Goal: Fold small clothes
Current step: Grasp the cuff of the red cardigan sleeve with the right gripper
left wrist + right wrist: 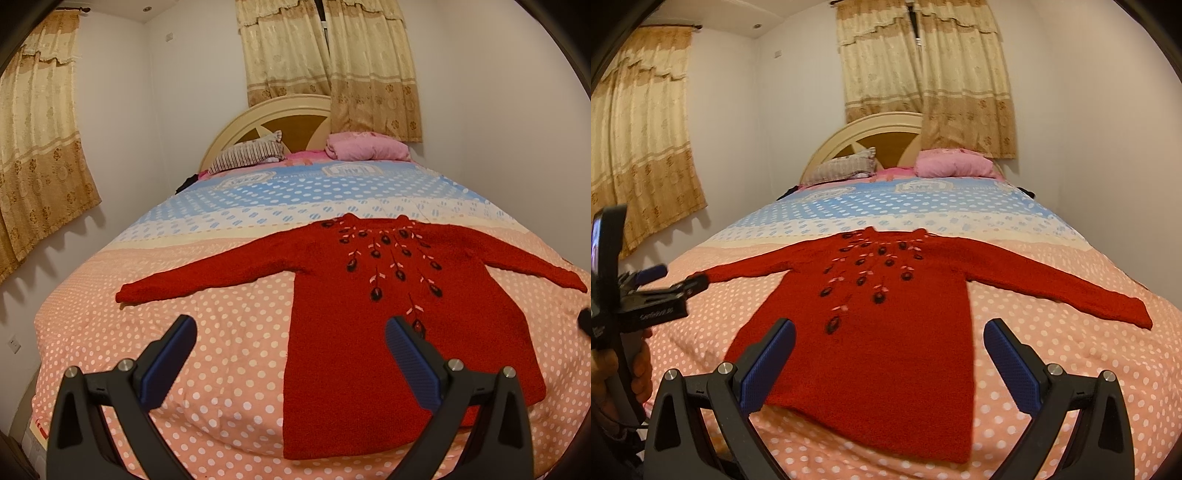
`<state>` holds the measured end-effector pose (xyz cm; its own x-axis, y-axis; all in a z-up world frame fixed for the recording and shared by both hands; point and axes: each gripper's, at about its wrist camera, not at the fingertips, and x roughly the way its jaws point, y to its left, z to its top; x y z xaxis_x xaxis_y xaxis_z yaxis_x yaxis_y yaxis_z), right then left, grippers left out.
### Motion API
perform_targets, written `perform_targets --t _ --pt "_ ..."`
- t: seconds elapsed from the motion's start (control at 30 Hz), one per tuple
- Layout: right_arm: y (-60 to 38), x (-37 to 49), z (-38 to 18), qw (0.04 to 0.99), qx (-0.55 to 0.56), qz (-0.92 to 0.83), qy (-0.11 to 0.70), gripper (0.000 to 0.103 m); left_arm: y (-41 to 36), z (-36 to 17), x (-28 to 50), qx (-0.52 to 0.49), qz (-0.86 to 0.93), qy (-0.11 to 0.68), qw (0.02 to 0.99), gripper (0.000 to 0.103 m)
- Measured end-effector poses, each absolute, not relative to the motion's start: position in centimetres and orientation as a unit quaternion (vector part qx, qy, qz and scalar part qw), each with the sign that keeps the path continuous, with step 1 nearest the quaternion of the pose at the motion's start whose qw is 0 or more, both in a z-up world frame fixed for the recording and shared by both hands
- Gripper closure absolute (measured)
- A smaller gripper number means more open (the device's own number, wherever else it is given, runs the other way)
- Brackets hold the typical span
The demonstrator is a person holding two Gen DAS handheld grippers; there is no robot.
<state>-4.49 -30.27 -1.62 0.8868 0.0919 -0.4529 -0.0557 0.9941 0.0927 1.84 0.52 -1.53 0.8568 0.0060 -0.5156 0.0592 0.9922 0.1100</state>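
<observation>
Now both grippers, left (291,332) and right (889,334), jaws apart, should pinch the flat red sweater's (399,332) sleeve cuffs evenly.

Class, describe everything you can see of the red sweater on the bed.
The red knitted long-sleeved sweater lies flat, front up, on the polka-dot bedspread. Both sleeves are spread sideways, the collar points toward the headboard and the hem toward the cameras. Dark embroidered flowers with pink leaves trail down from the neckline. It is unfolded, and neither gripper touches it.

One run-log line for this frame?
stage: pre-fold | red sweater: flat on bed, sleeves spread | left claw: open, empty | right claw: open, empty
</observation>
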Motion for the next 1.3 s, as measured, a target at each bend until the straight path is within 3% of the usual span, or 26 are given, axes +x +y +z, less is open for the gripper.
perform_targets --t 1.07,1.3 --pt "-63.4 2.6 -6.5 0.893 0.205 -0.235 0.324 0.001 -2.8 -8.4 15.2 0.133 -0.007 0.336 0.932 0.0" --pt "-69.8 4.0 -8.2 0.866 0.235 -0.273 0.347 0.006 -2.5 -9.1 17.6 0.139 0.004 0.345 0.928 0.0"
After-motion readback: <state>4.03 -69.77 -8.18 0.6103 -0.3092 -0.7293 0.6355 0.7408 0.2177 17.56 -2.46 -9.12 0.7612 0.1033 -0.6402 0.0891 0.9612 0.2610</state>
